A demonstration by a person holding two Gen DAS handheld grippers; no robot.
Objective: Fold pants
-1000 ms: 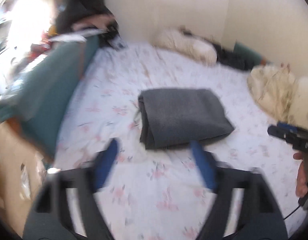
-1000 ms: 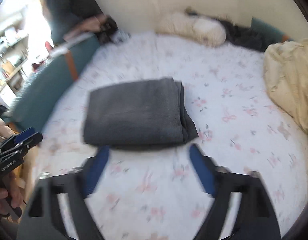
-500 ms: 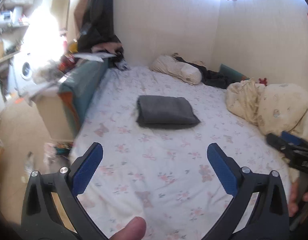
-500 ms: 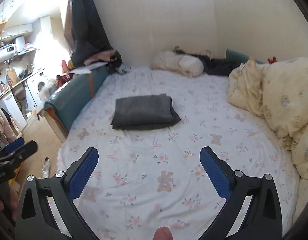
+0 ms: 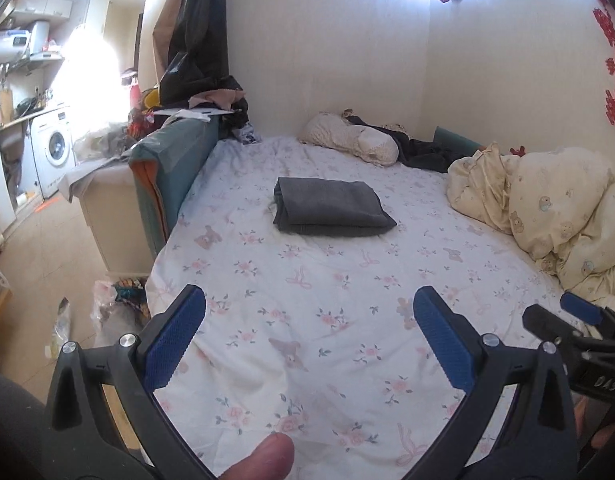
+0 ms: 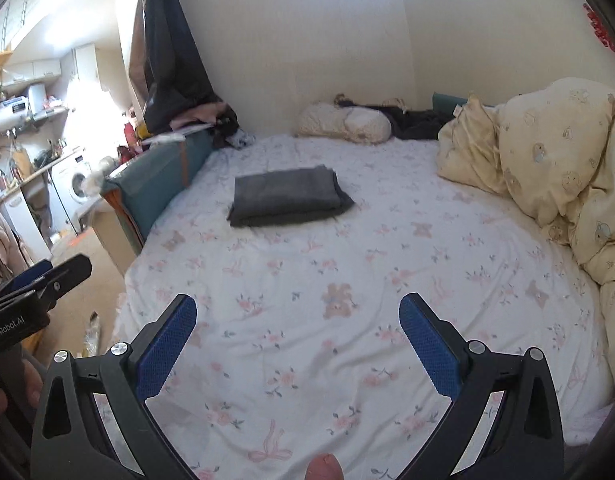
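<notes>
Jaws now well off pants (image 5: 331, 207)

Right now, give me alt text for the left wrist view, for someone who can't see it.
A folded dark grey pair of pants lies flat on a bed with a white floral sheet, well beyond the open, empty blue-padded left gripper. A rumpled cream duvet is heaped at the right, where the right gripper enters the frame.
</notes>
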